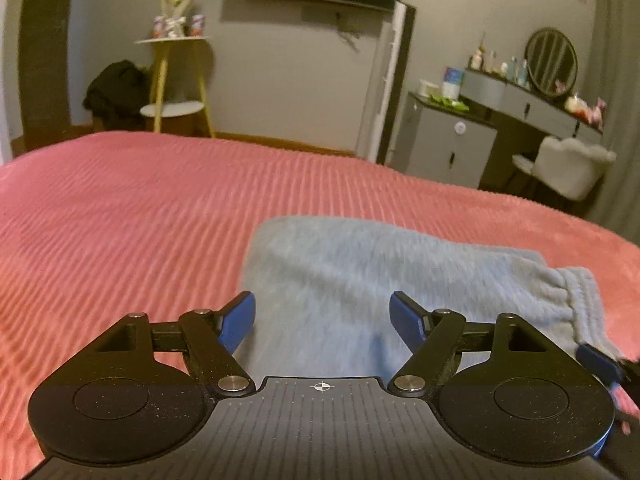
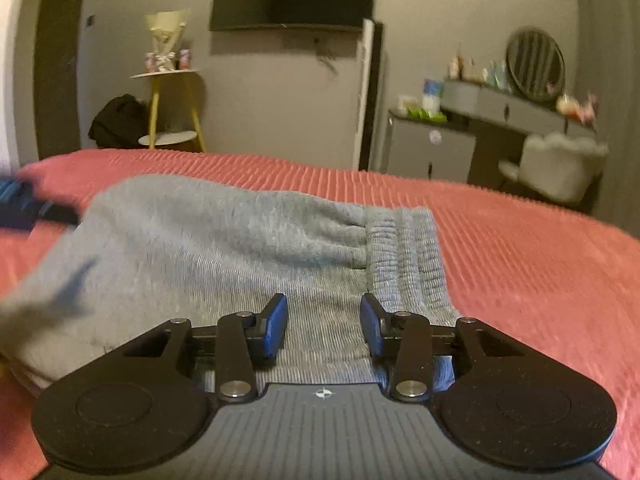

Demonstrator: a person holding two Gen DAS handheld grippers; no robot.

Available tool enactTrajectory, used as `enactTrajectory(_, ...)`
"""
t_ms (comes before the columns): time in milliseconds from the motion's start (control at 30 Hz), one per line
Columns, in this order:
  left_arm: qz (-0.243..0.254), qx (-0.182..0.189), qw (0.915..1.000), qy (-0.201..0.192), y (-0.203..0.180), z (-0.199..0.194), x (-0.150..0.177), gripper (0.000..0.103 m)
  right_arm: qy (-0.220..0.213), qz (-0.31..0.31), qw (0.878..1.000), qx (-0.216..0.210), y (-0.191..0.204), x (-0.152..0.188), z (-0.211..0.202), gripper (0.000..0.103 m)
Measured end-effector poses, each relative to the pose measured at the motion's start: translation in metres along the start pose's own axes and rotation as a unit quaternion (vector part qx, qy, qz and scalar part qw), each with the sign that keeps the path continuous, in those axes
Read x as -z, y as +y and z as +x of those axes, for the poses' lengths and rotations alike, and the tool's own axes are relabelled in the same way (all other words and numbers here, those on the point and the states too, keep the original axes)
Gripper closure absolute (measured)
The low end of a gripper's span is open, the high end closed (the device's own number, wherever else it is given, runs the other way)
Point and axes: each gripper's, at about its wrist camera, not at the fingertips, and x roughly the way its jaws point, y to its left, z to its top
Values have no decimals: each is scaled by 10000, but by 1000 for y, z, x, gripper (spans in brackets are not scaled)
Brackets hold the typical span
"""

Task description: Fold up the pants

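Grey knit pants lie folded on the pink ribbed bedspread, with the elastic waistband at their right end. My left gripper hovers over the left part of the pants, jaws wide apart and empty. In the right wrist view the pants fill the foreground, with the waistband to the right. My right gripper sits low over the cloth near the waistband, partly open, its pads not pressing on anything. The left gripper shows as a dark blur at the left edge.
Beyond the bed's far edge stand a yellow side table, a dark bag on the floor, a grey dresser with a round mirror, and a white fluffy chair. Pink bedspread spreads out on both sides of the pants.
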Motion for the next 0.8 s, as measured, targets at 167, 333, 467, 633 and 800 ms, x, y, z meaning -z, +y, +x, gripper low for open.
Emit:
enactTrajectory(167,142,-363,9985,375,-6,45,6,17,-287,-118,9995,-17,4,4,7,61)
enactTrajectory(333,354,-130,9987,337,2,26,25,16,-448,-144,9989,-51,7,7,9,58)
enactTrajectory(467,646,121,9969,421,9,-8,51,15,-410,-70,9991,-99,6,7,8,56)
enactTrajectory(633,250,185,9983,499,22,-47,74,15,-213,383,9986,-307,-4,2,2,56)
enactTrajectory(800,-585,331,9938,889,46,-51,83,6,231,1716,9811,-863,-35,-1,-9,56)
